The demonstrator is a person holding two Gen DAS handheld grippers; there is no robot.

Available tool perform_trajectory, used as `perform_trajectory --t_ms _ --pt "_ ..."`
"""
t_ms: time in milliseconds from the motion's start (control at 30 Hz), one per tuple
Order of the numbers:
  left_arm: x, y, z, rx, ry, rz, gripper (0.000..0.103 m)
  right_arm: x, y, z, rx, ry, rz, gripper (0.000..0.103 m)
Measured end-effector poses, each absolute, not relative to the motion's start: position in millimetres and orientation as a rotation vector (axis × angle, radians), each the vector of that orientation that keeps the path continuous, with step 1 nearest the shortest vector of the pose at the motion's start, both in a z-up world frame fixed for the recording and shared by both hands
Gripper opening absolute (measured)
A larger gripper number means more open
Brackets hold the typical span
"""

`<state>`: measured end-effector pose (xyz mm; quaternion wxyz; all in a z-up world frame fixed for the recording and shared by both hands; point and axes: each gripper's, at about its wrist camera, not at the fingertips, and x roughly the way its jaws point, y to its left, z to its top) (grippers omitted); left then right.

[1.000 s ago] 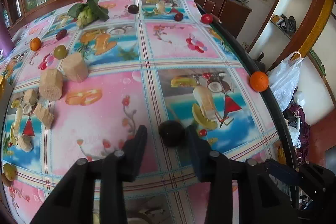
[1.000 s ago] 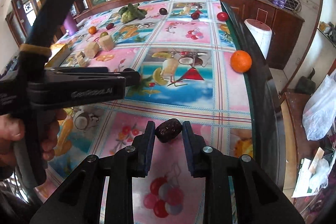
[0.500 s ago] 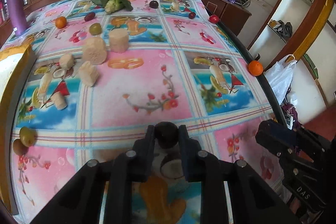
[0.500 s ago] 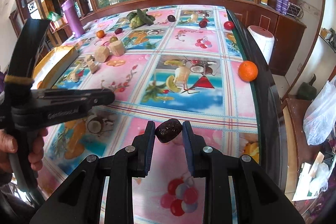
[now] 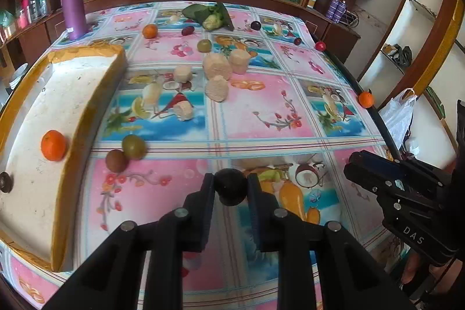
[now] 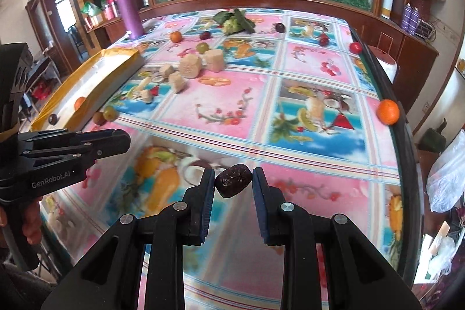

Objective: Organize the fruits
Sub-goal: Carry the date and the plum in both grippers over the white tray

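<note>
Left tool (image 5: pixel 231 188) clenched on a round dark fruit (image 5: pixel 231 190), carried clear above the desk (image 5: pixel 250 118); right tool (image 6: pixel 234 182) clenched on a wrinkled dark date (image 6: pixel 233 180), also held above the cloth, pinched slightly askew between the pads; yellow-rimmed tray (image 5: pixel 84 118) to the left of both as landmark. Inside the tray: one orange (image 5: pixel 53 145) and a small dark fruit (image 5: pixel 5 181) at its near end; just beside its outer wall, a brown fruit (image 5: pixel 116 160) touching a green one (image 5: pixel 133 146). Further from the tray, pale cut chunks (image 5: pixel 217 66); well away, an orange (image 5: pixel 365 99) at the desk's far edge. Likely risks: round fruit slipping from a shallow pinch in transit; date twisting loose; dropped fruit rolling off; tools colliding over the tray; another orange on the brink.
</note>
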<state>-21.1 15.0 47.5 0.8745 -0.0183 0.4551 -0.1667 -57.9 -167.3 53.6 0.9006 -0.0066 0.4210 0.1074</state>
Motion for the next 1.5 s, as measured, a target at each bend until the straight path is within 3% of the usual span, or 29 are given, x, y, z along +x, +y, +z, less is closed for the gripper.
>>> perform_trajectory --t_ms 867,1500 --pt "1.8 220.2 60.6 -0.149 0.858 -0.022 0.025 17.5 36.0 86.4 -0.148 0.829 0.497 0.026" --pt "65.6 254.4 25.1 -0.139 0.974 0.013 0.025 90.6 123.7 34.2 -0.260 0.923 0.563 0.026"
